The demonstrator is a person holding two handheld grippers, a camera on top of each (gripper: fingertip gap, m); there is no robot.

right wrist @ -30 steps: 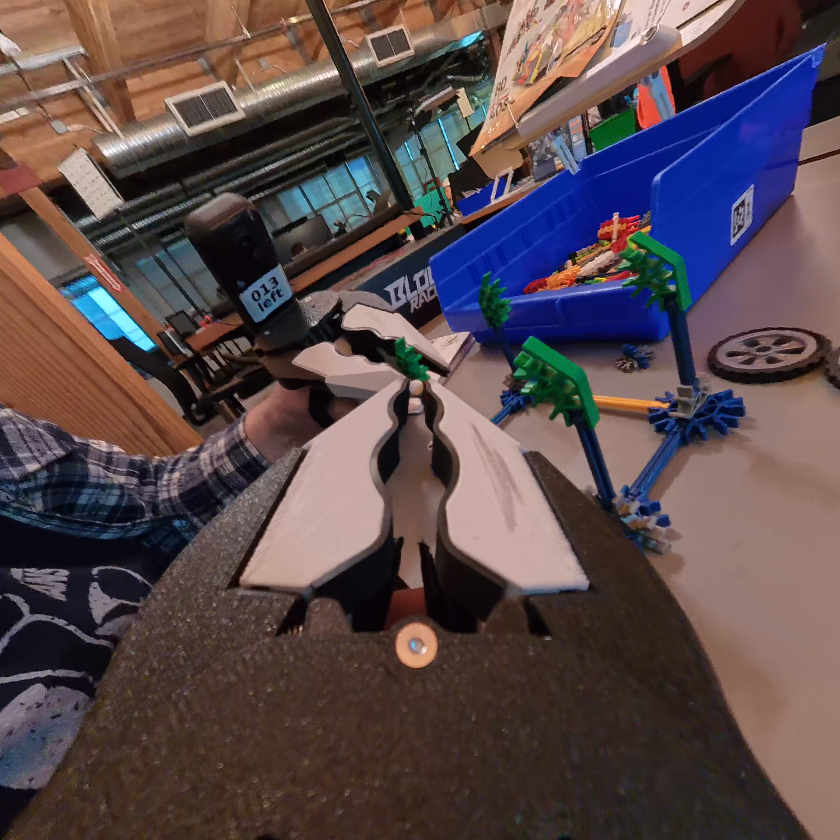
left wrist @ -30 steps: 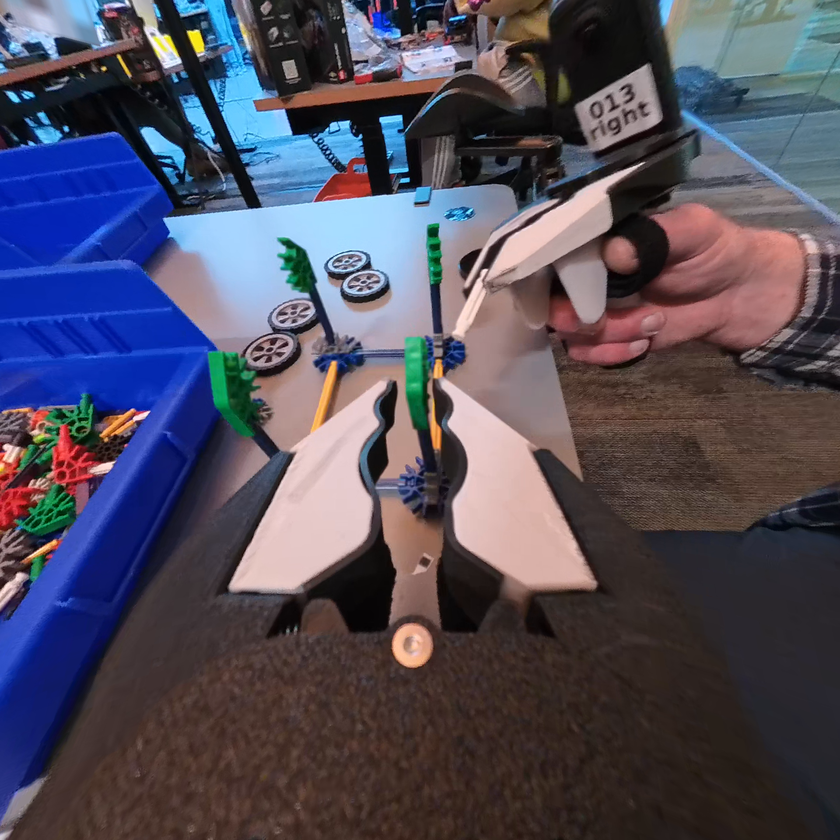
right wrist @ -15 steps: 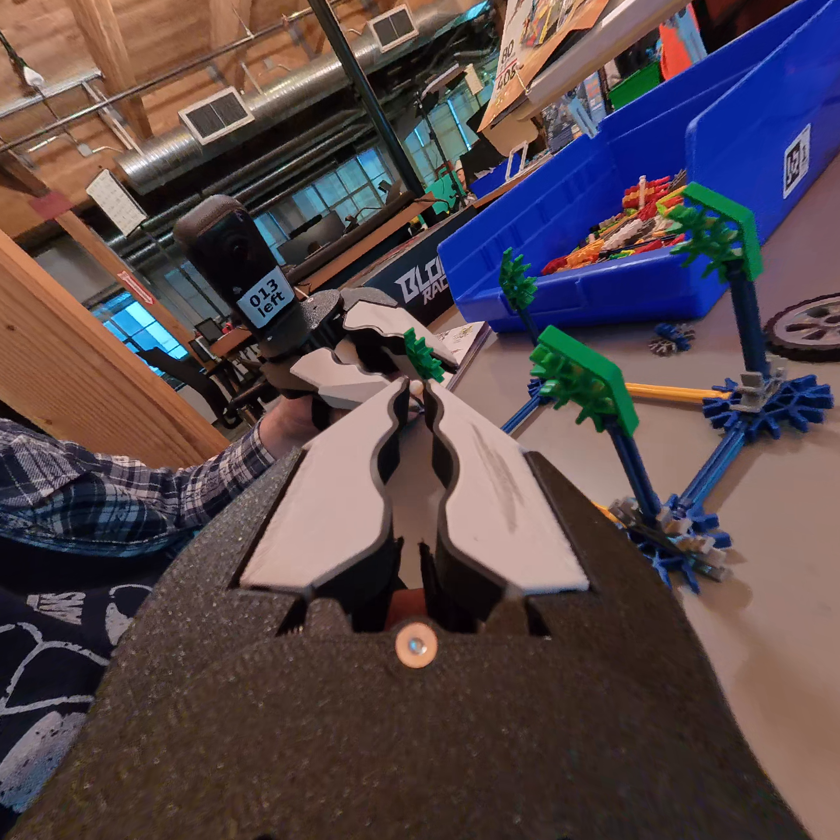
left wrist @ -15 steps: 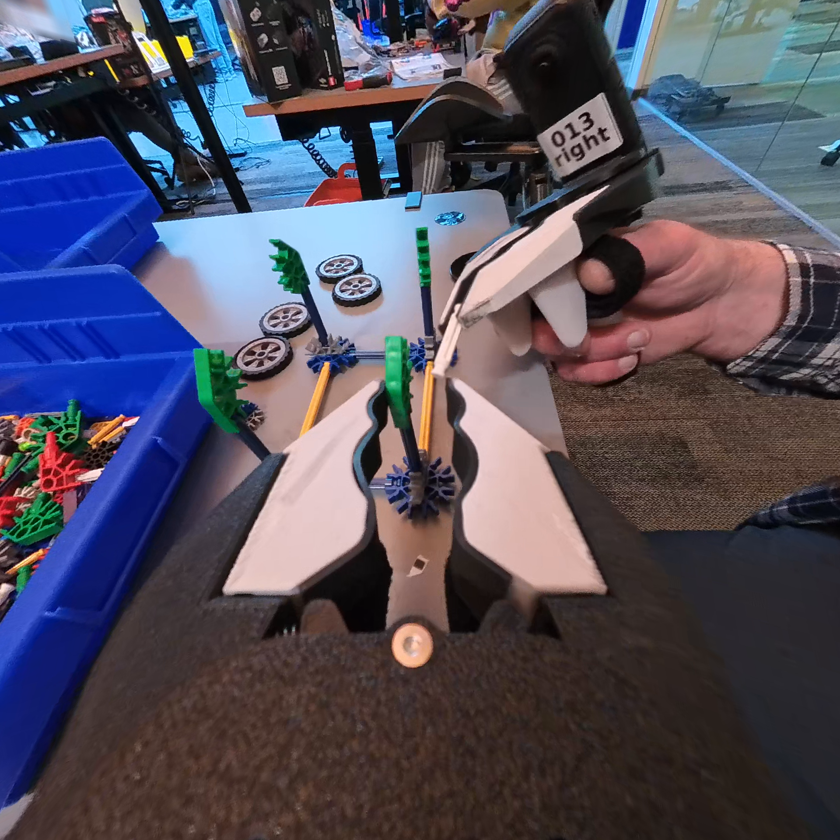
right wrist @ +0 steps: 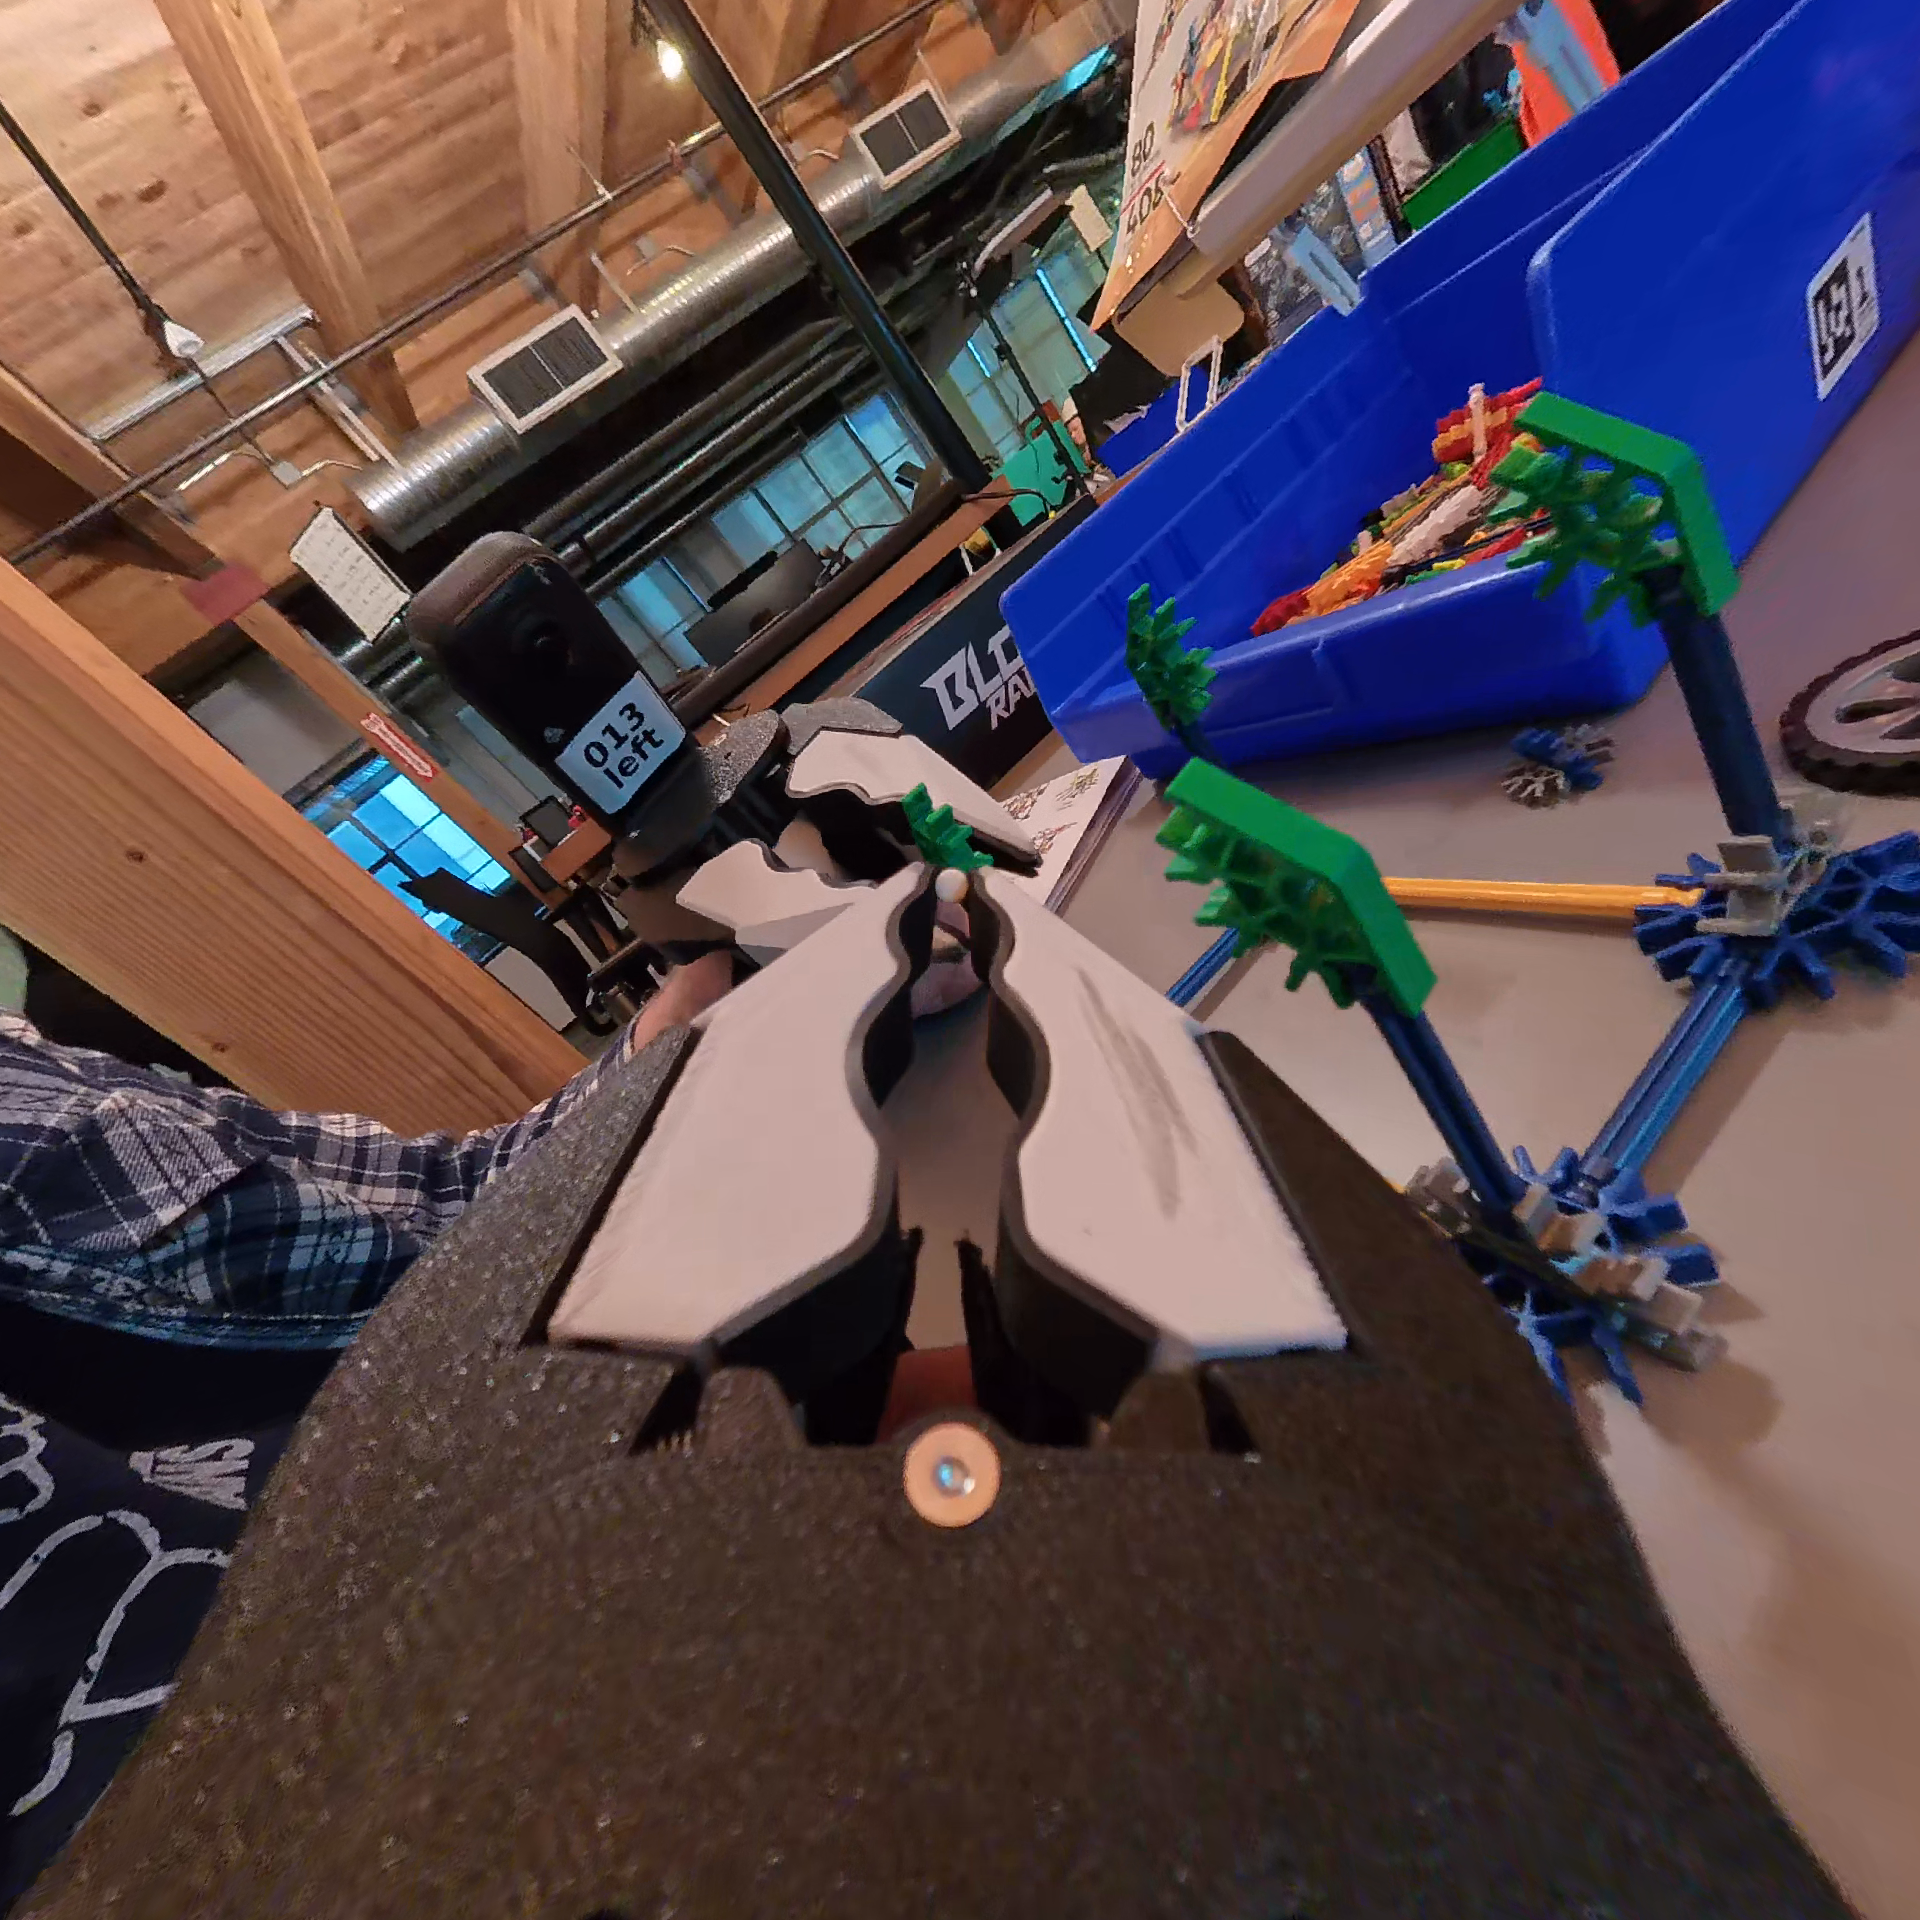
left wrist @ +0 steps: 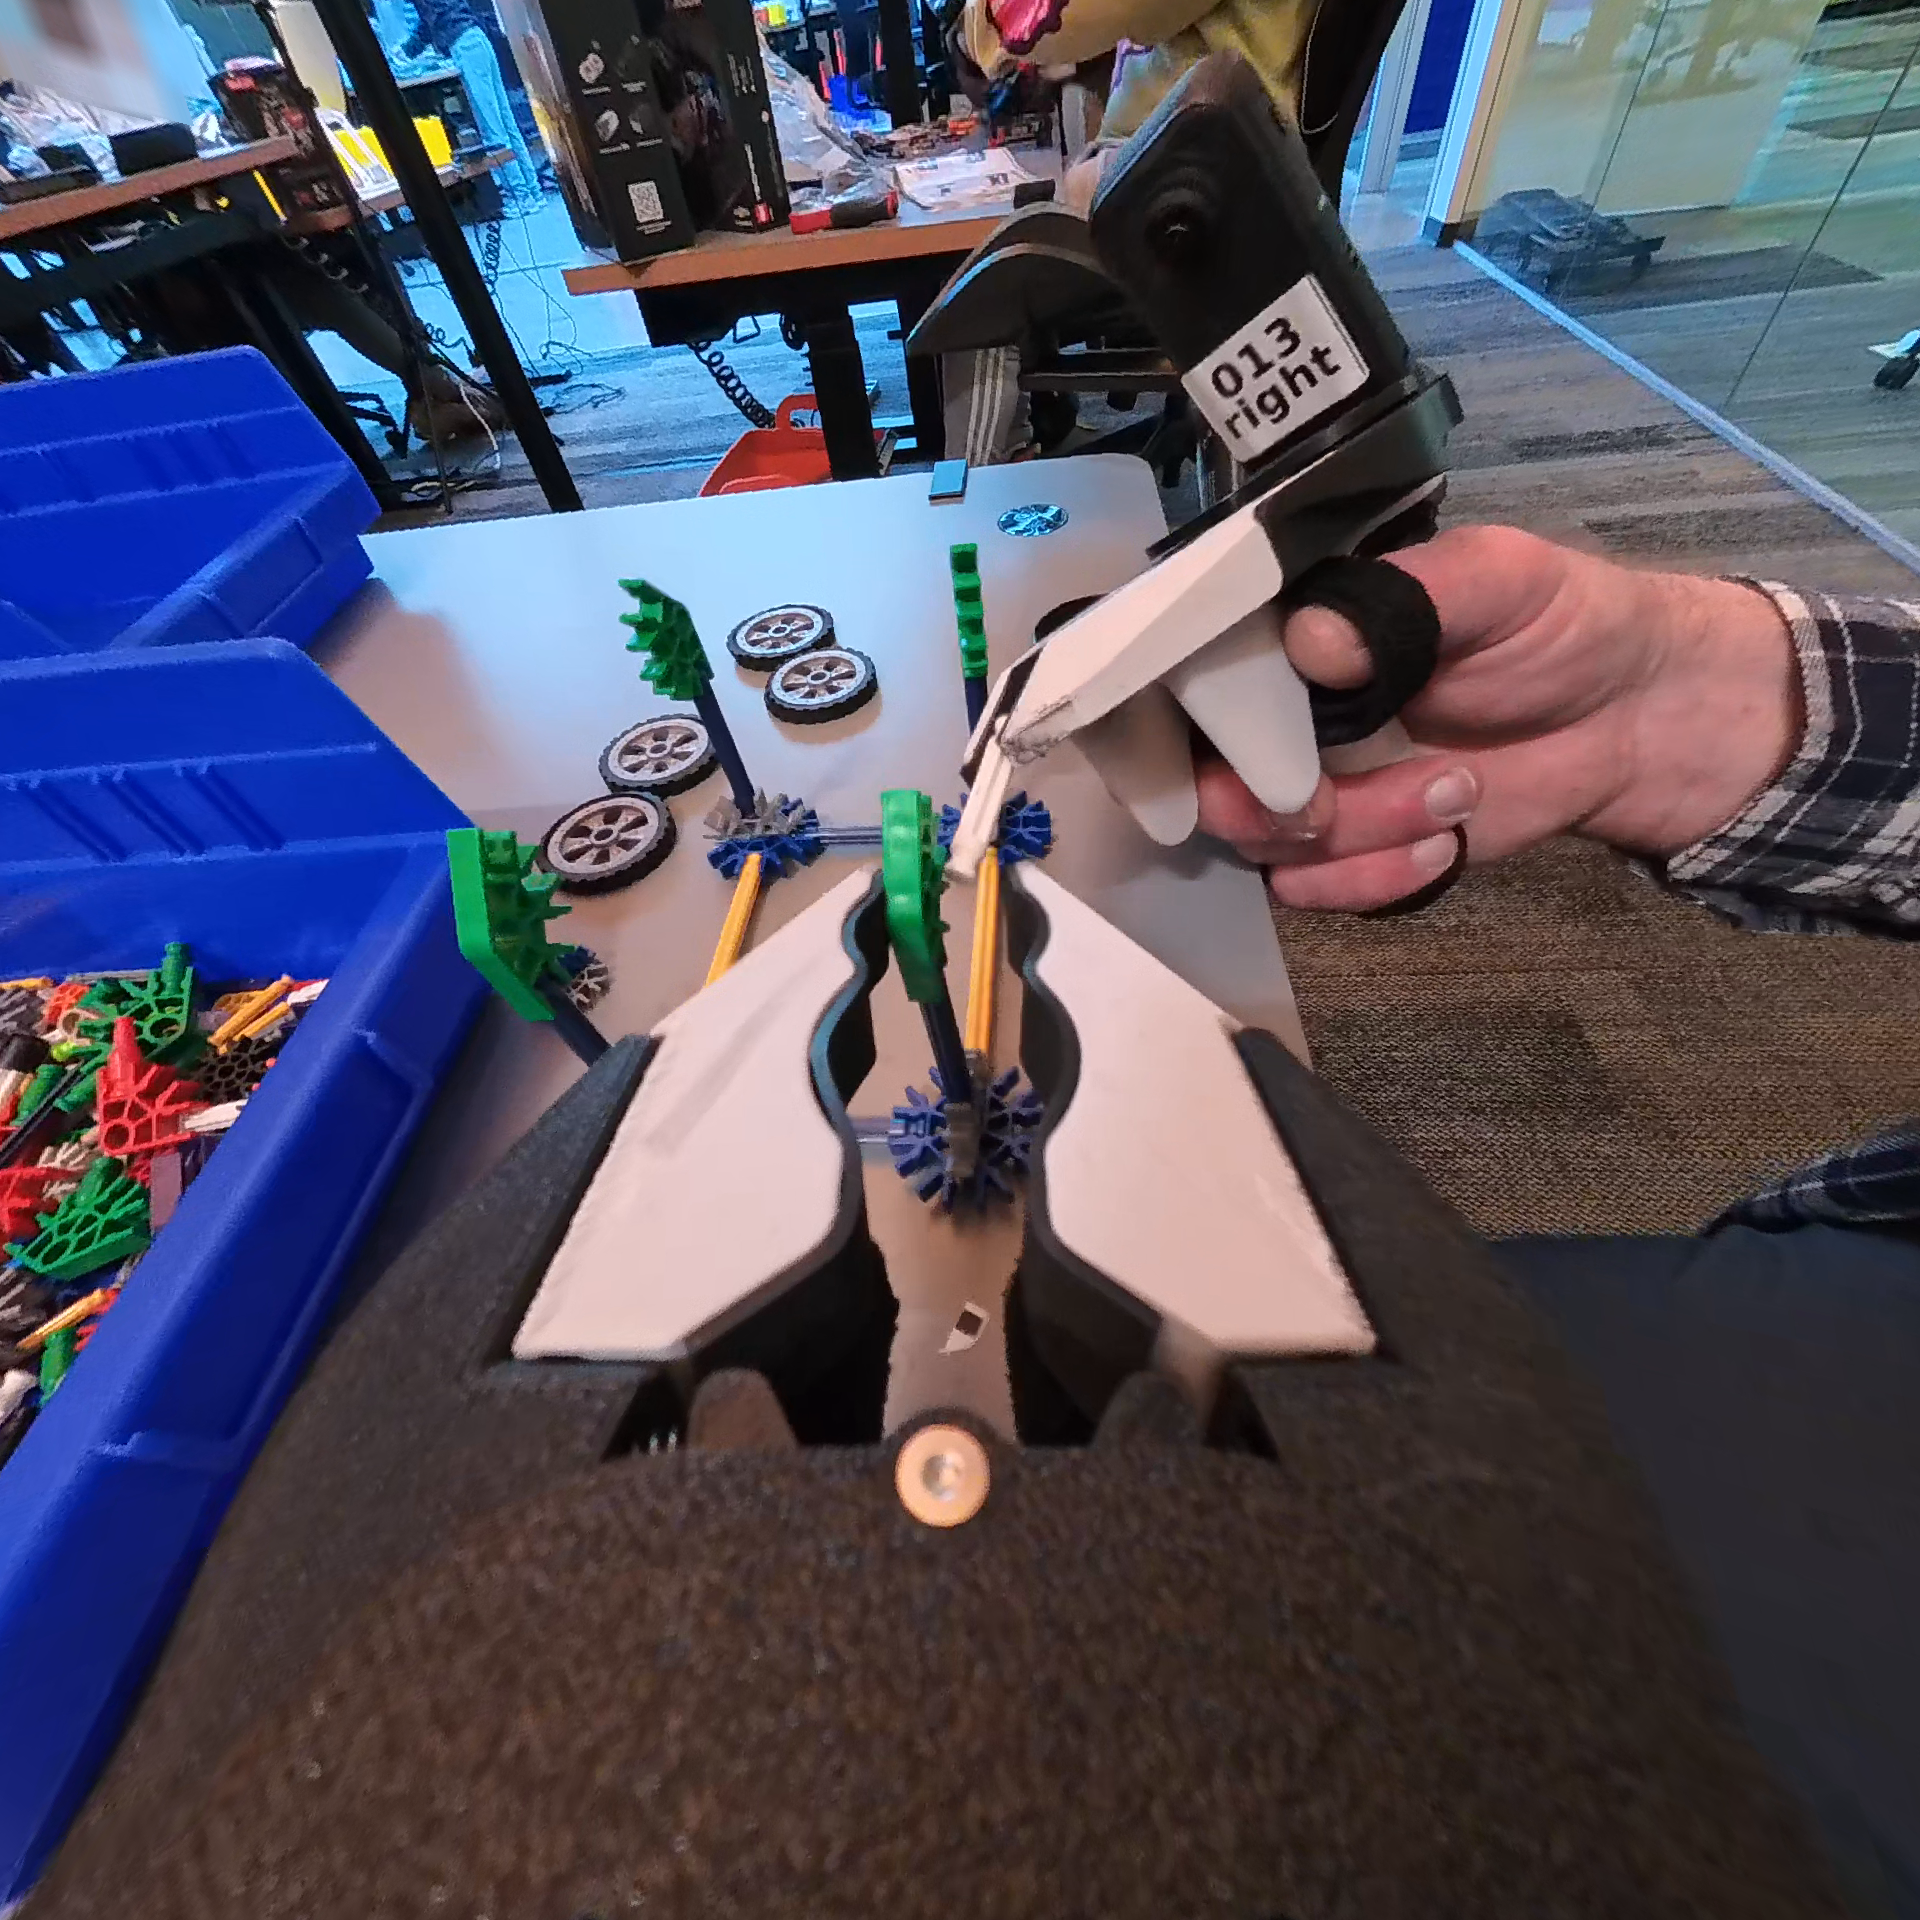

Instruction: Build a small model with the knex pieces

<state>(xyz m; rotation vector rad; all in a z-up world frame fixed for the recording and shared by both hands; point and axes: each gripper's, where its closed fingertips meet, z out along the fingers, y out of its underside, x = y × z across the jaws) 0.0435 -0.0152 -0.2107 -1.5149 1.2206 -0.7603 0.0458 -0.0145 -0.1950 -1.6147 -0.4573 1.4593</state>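
Left gripper point(left wrist: 940, 883) now spread around, no longer pinching, upright green connector point(left wrist: 909, 883); right gripper point(right wrist: 951, 886) pinching white rod point(left wrist: 977, 826).

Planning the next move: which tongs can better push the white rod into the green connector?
Likely right tongs: they grip the white rod, tip beside the green connector; left tongs stand open around it.

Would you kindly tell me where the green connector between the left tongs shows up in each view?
Left wrist view: the green connector stands at centre, between the tongs of the left gripper.
Right wrist view: upper centre, just above the white rod pinched in the tongs of the right gripper.
Shared landmark: the blue bin of parts, at left there, upper right here.
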